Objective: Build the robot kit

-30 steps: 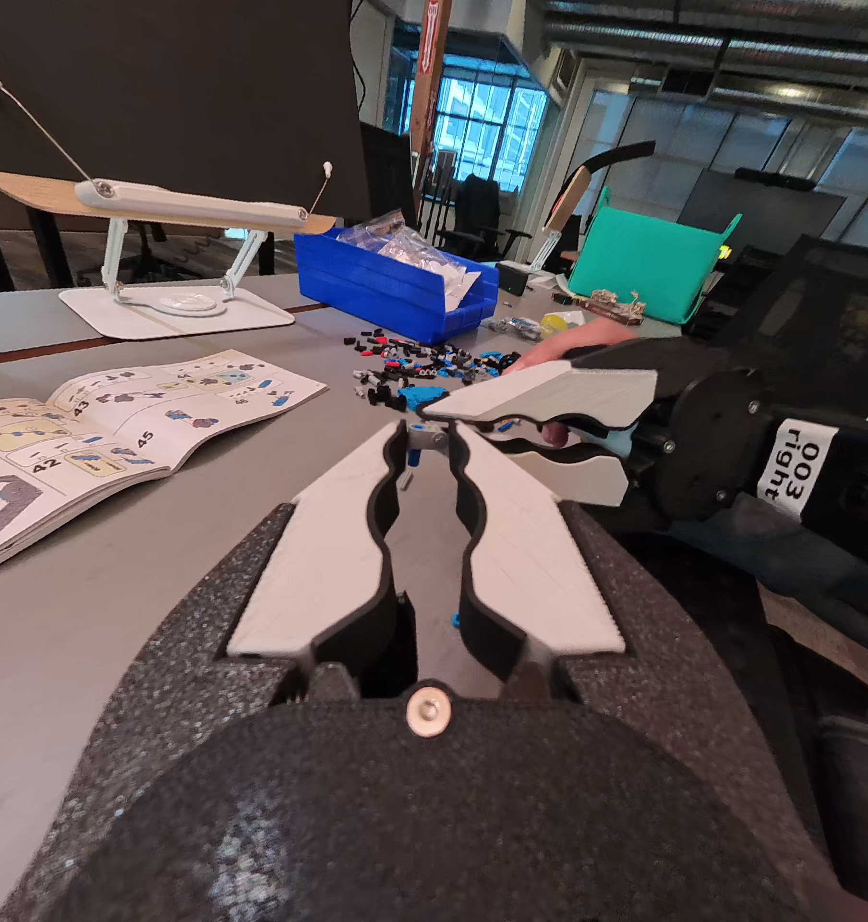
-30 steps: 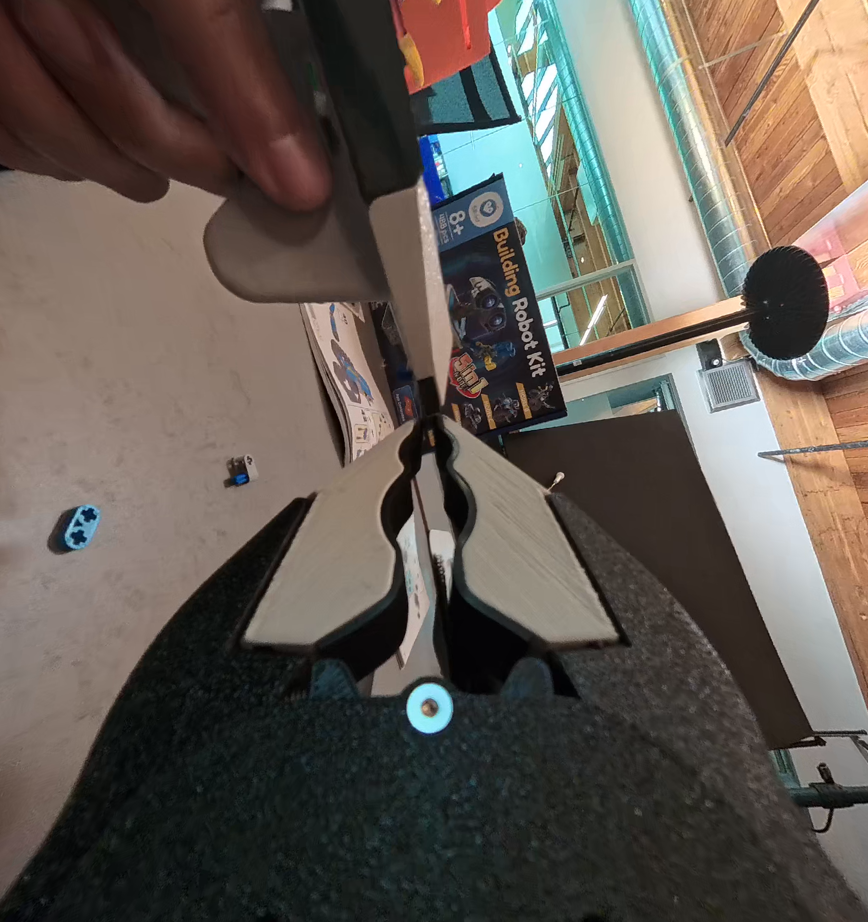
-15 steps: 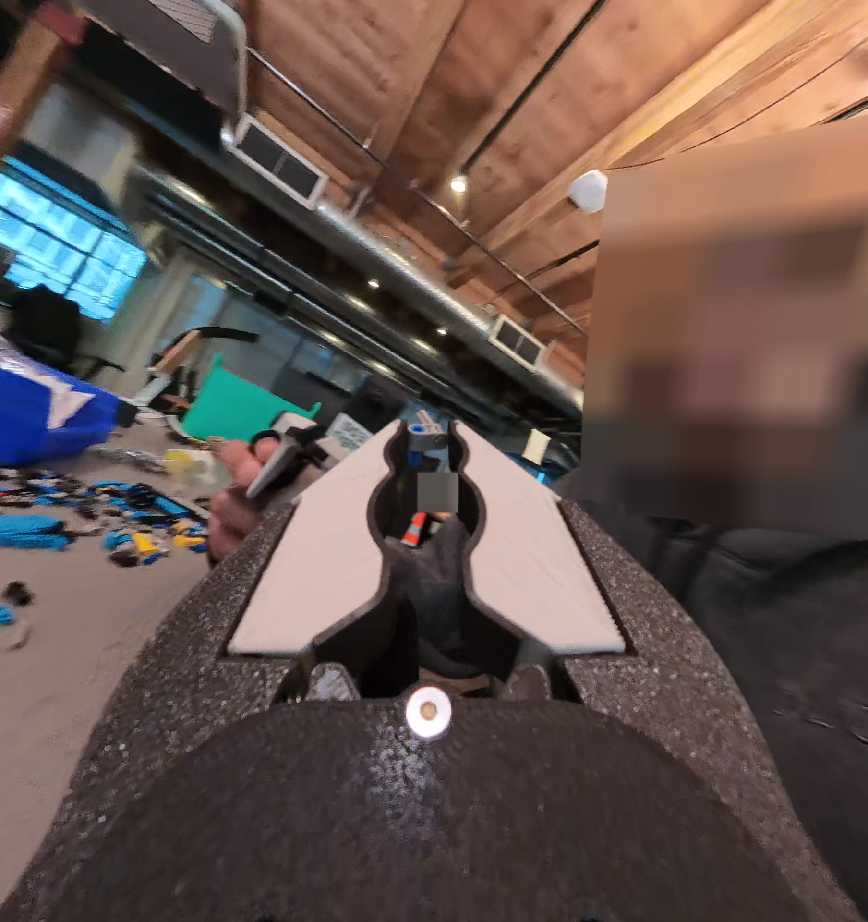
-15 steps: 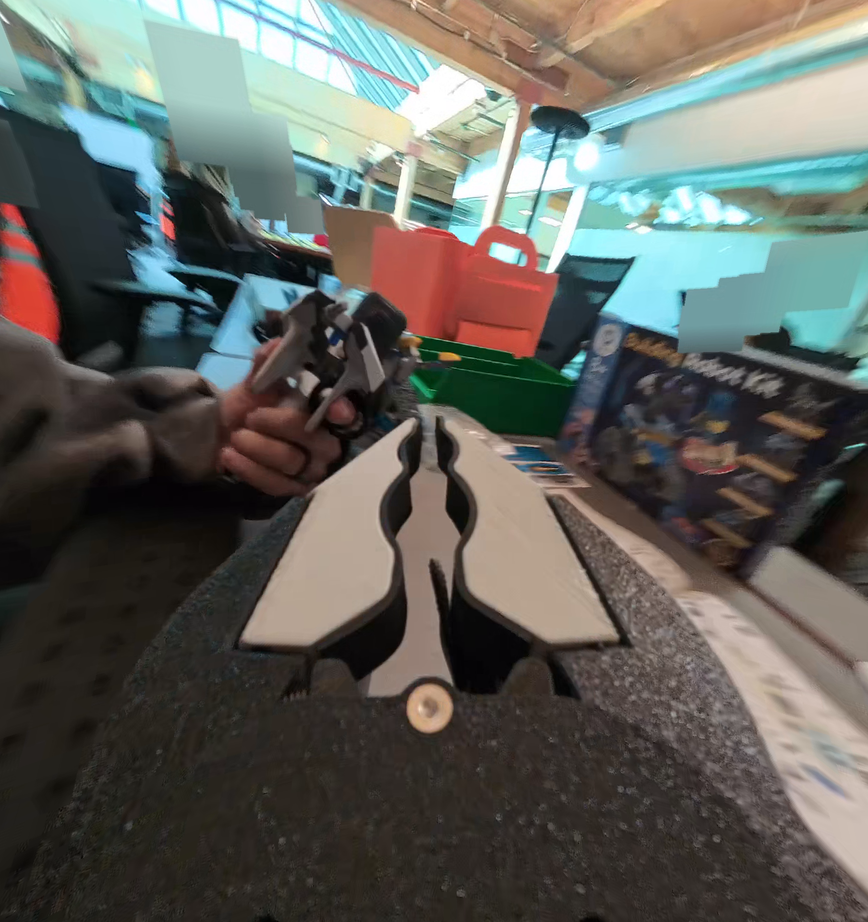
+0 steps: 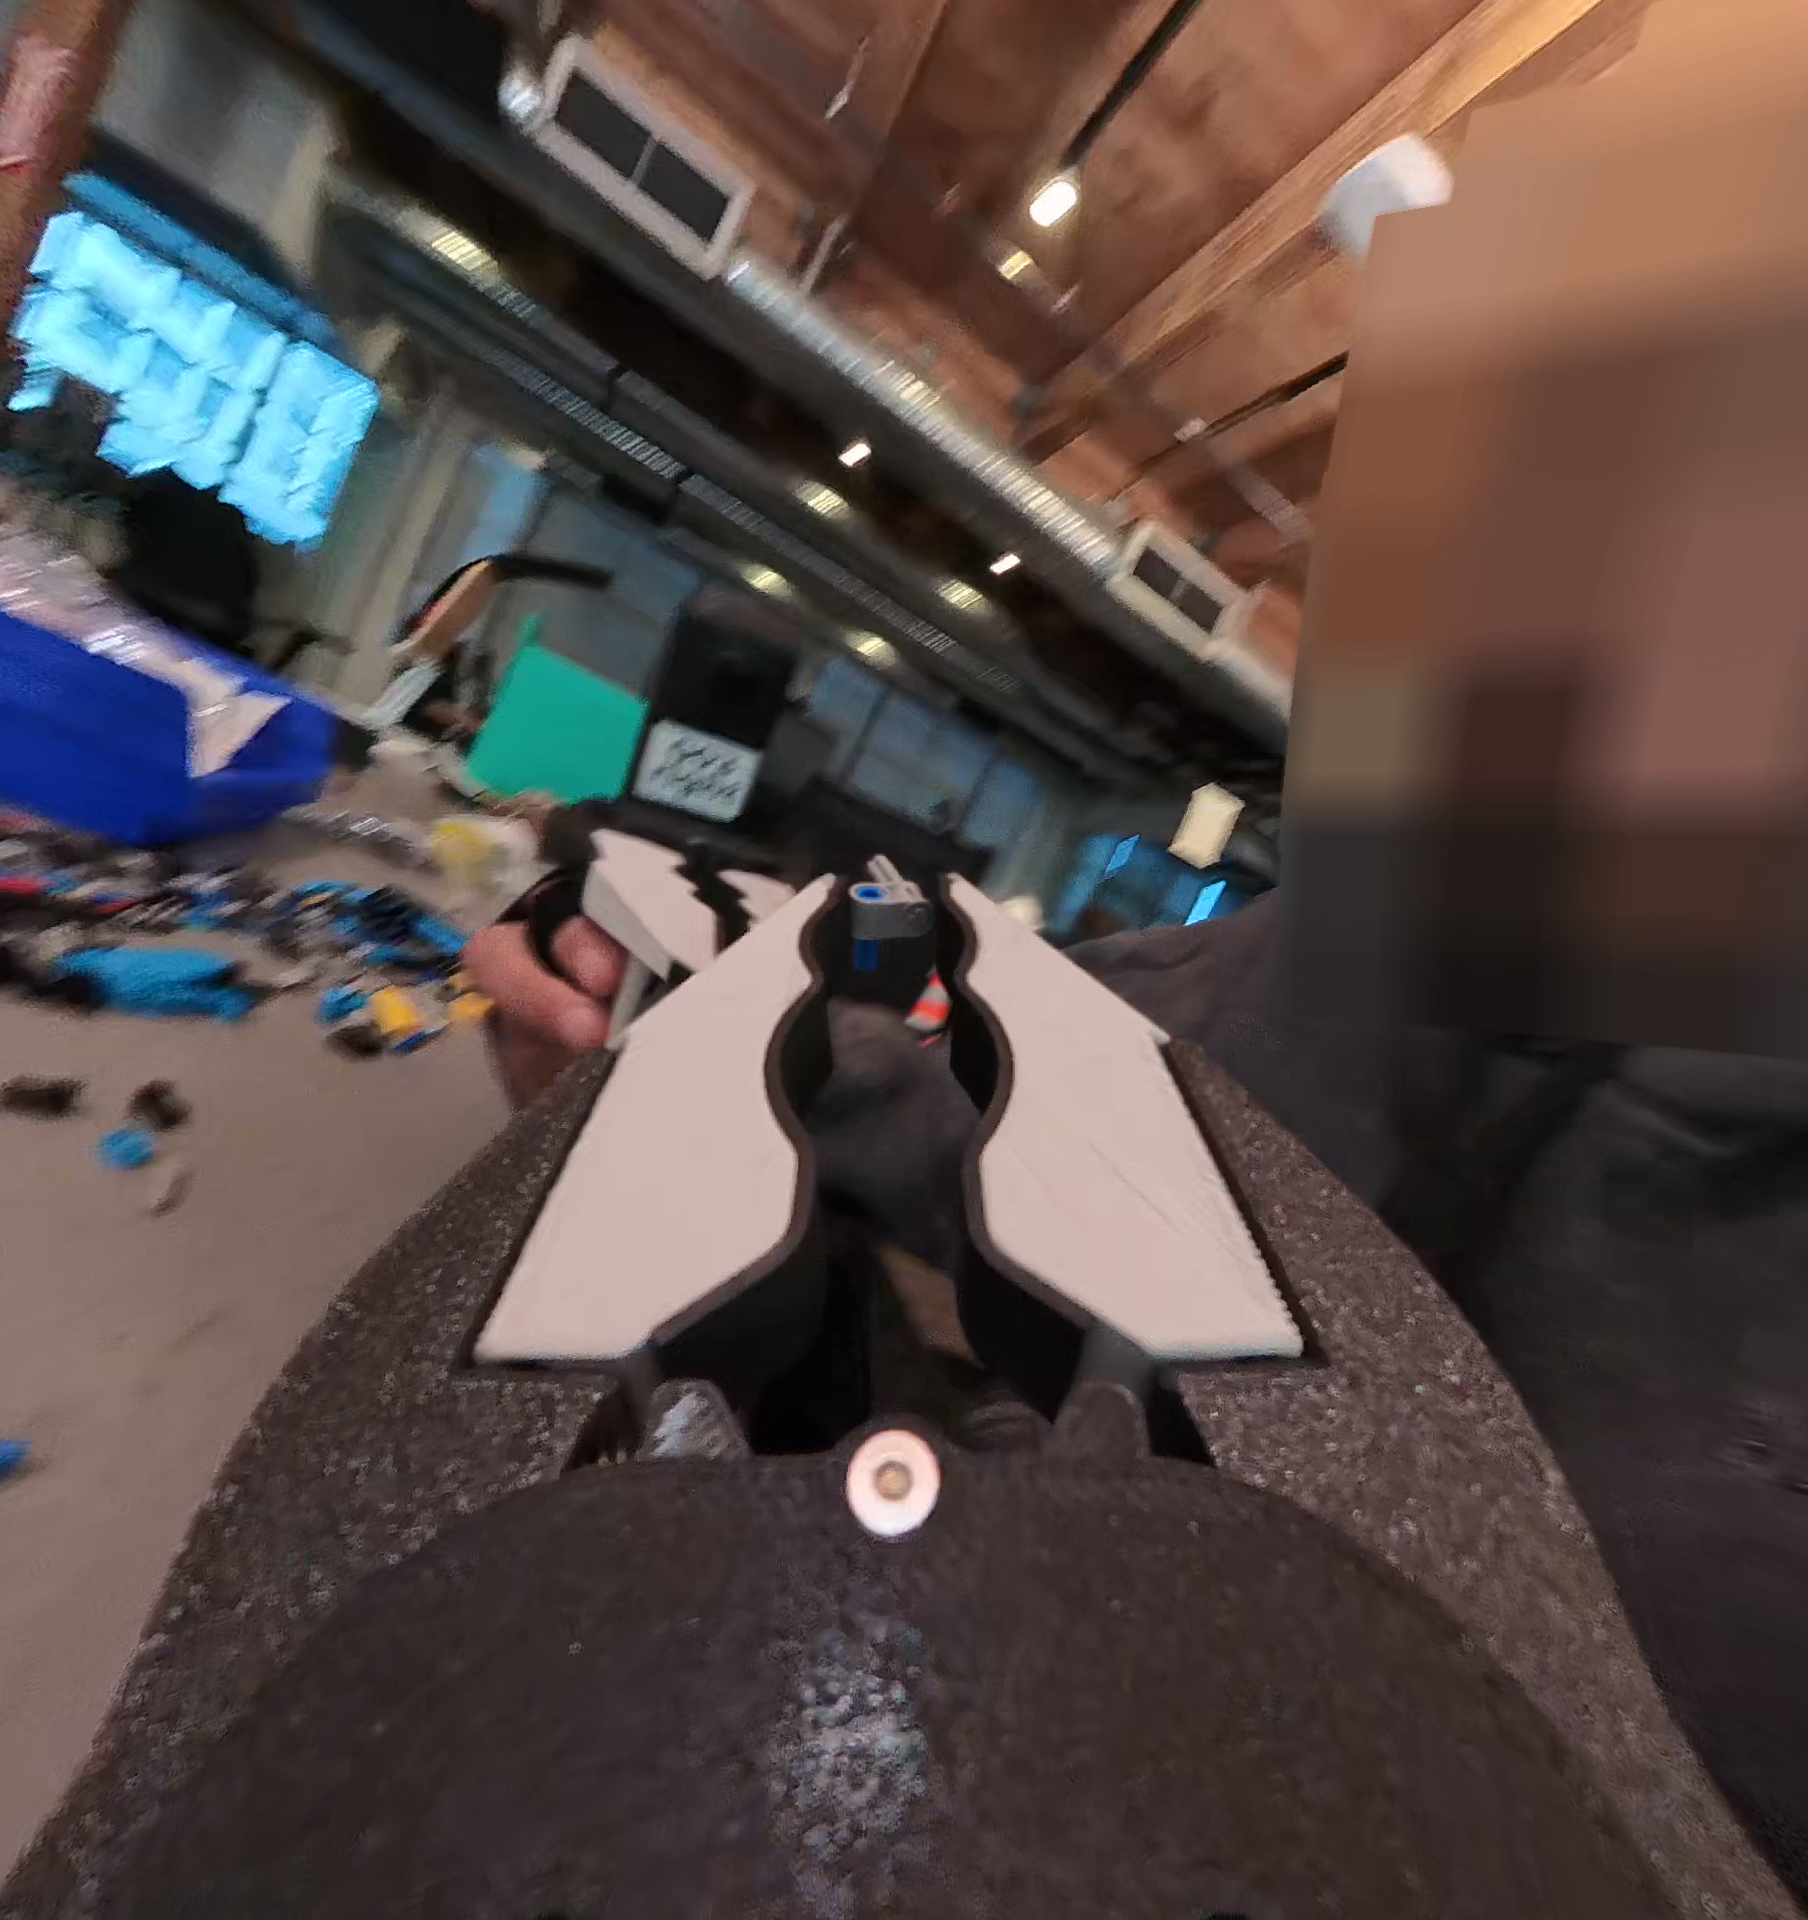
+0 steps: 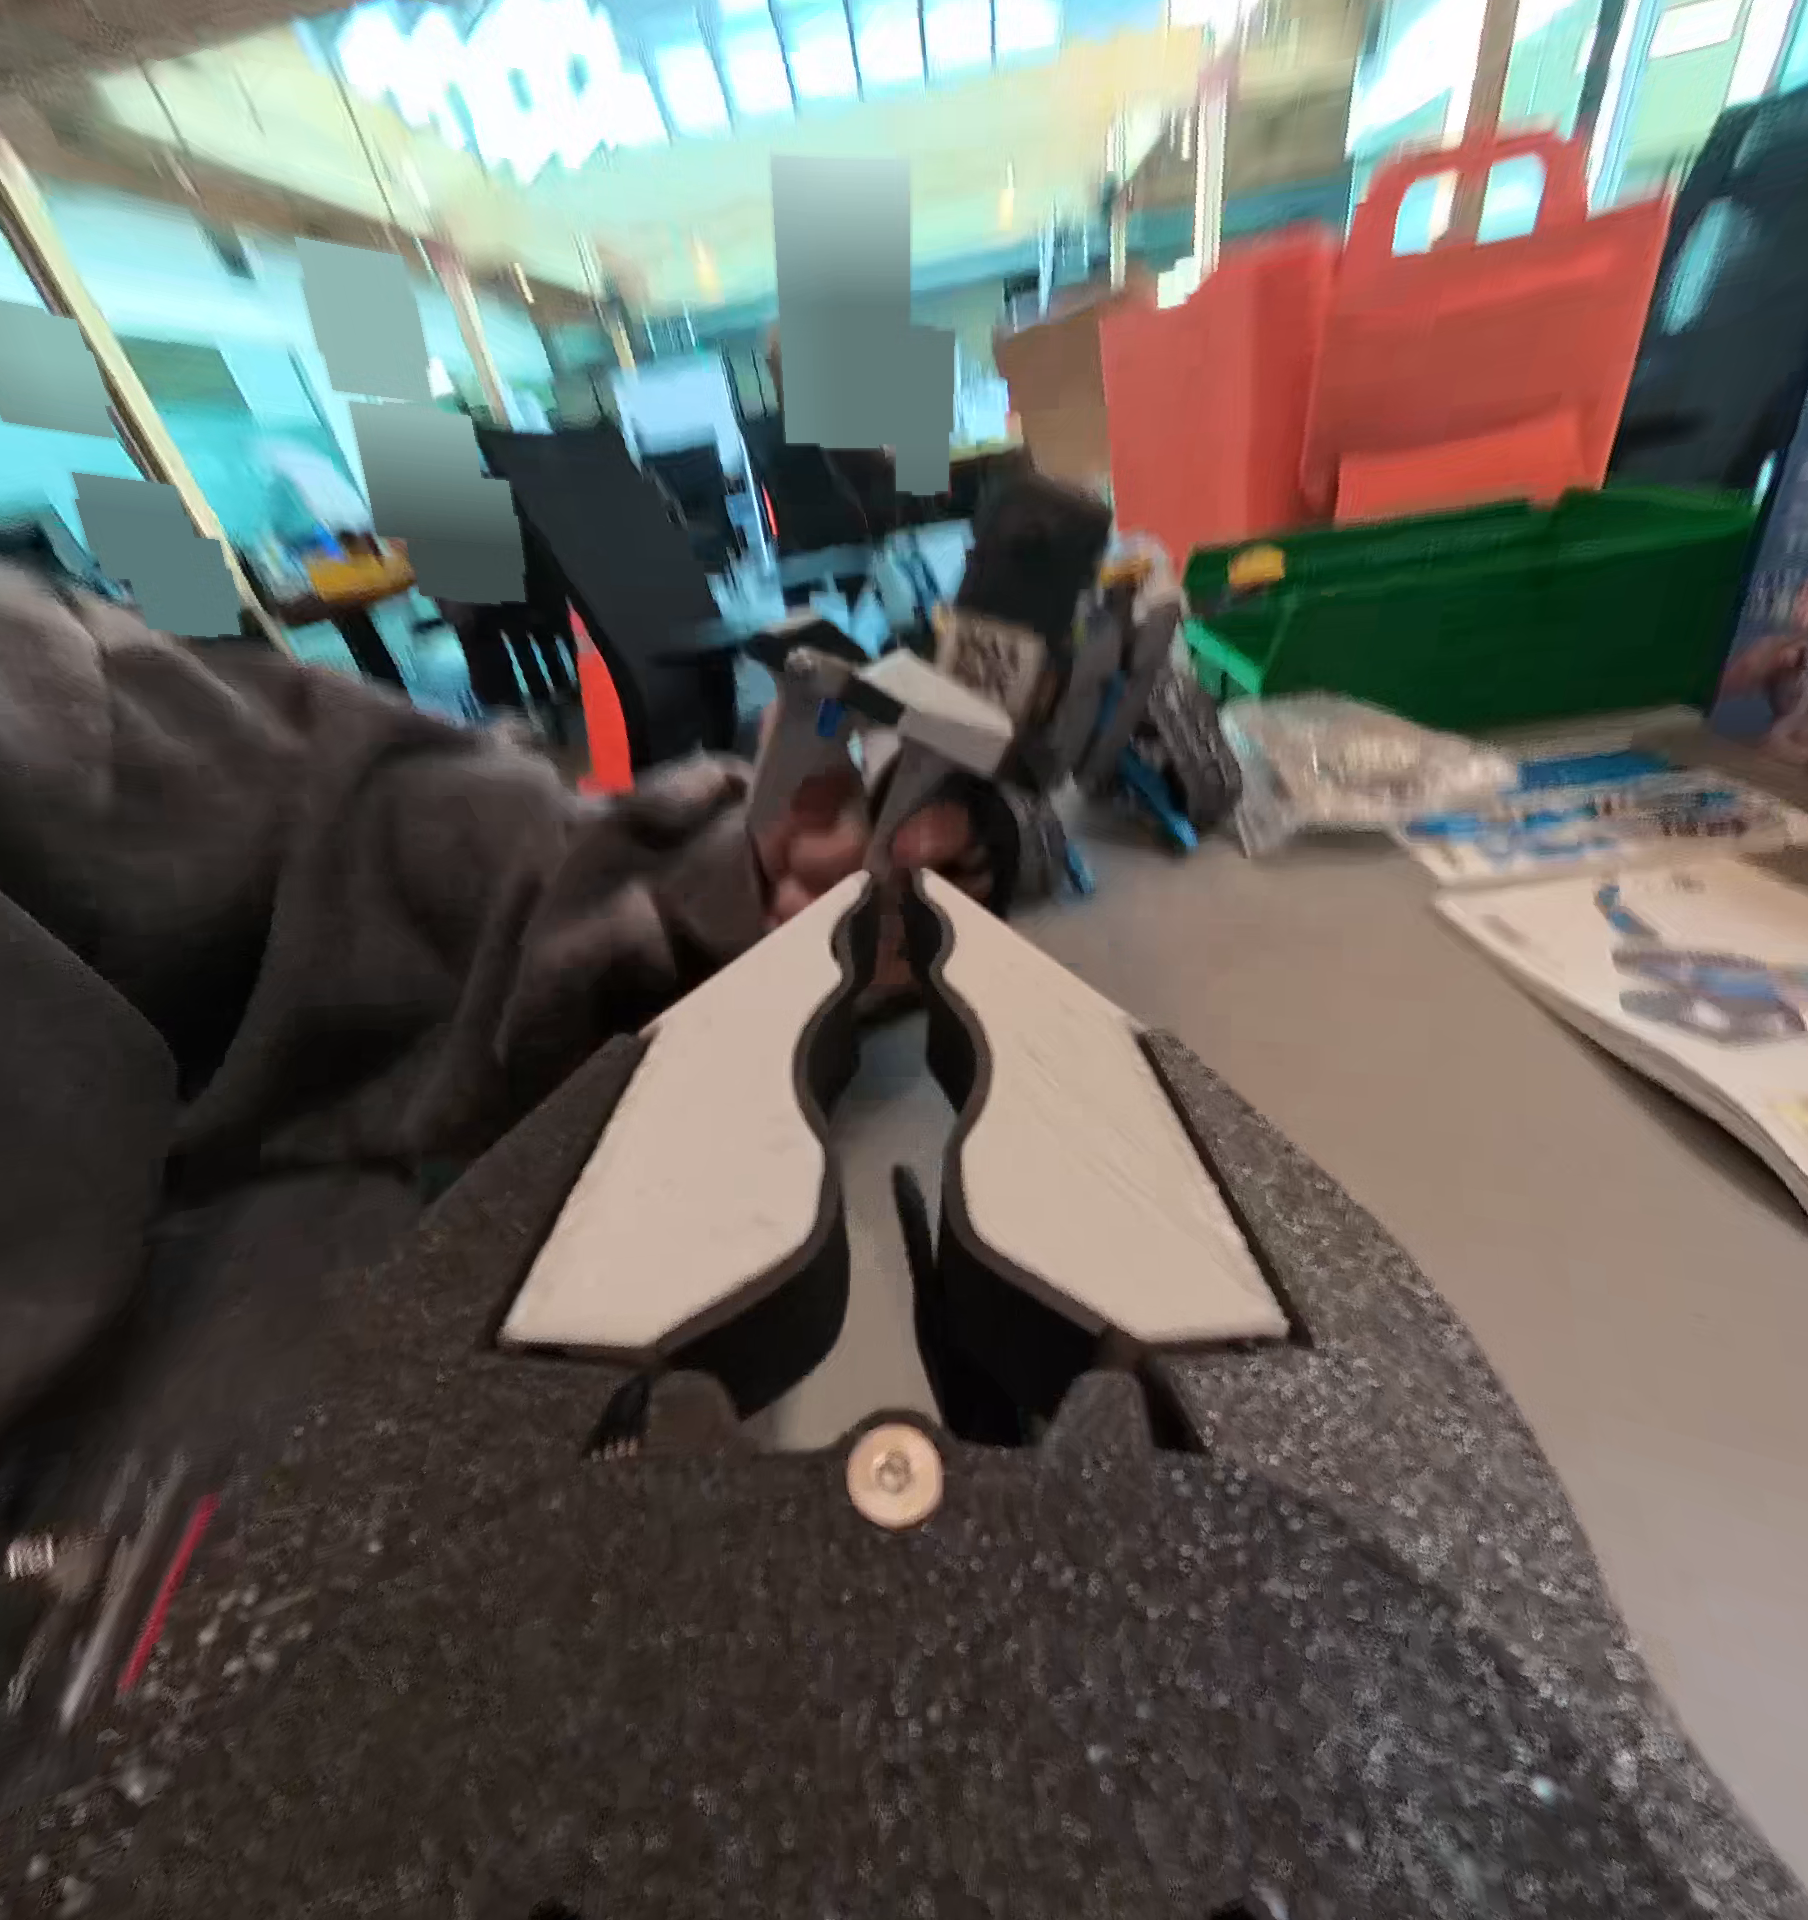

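My left gripper (image 5: 889,891) is raised off the table and shut on a small grey and blue building piece (image 5: 887,916) held at its tips. It also shows in the right wrist view (image 6: 884,717), held by a hand, with the piece sticking out at its tips. My right gripper (image 6: 893,883) has its fingertips almost together with nothing between them. It shows in the left wrist view (image 5: 671,909) to the left of the left gripper's tips, held by a hand (image 5: 552,982). Both views are blurred by motion.
A grey table (image 5: 100,1247) carries a scatter of small blue, black and yellow parts (image 5: 204,945) and a blue bin (image 5: 100,727). An open instruction booklet (image 6: 1710,1008), plastic bags (image 6: 1347,769), a green bin (image 6: 1451,603) and orange bags (image 6: 1399,364) lie on the right. A person in dark clothes sits close behind. Tip to tip, the grippers are about 5 cm apart.
Both grippers have lifted off the table and swung apart. The left keeps its hold on the small piece; the right has drawn back from it with nothing in it.
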The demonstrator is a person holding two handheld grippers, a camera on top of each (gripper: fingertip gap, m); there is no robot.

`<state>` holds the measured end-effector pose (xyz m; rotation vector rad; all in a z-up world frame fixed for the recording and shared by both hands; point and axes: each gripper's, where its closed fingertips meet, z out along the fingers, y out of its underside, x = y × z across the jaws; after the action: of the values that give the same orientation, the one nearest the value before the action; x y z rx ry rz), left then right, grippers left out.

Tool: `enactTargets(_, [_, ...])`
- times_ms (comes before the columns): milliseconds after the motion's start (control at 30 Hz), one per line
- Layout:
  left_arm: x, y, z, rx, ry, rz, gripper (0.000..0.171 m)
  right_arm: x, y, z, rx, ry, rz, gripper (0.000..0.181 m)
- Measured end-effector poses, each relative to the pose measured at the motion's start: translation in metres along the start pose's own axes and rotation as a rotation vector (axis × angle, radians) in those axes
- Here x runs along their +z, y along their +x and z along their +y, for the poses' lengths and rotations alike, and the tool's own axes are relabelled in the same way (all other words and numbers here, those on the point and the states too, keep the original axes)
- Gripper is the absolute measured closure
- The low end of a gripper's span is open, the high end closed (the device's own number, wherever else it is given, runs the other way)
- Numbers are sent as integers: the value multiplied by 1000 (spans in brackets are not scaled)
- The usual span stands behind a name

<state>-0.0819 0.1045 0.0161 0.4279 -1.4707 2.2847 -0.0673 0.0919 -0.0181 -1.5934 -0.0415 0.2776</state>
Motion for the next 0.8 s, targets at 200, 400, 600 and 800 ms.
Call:
enactTargets(200, [-23, -63, 54, 348, -427, -530, 156, -9, 23, 122, -46, -659, 52, 155])
enactTargets(400, [-30, -76, 71, 473, -570, -624, 156, -10, 29, 133, -50, -708, 102, 158])
enactTargets(600, [-31, -76, 66, 442, -527, -604, 156, -14, 37, 140, -54, -750, 143, 163])
enactTargets(800, [-29, -73, 56, 430, -464, -586, 156, -14, 42, 140, -45, -752, 167, 173])
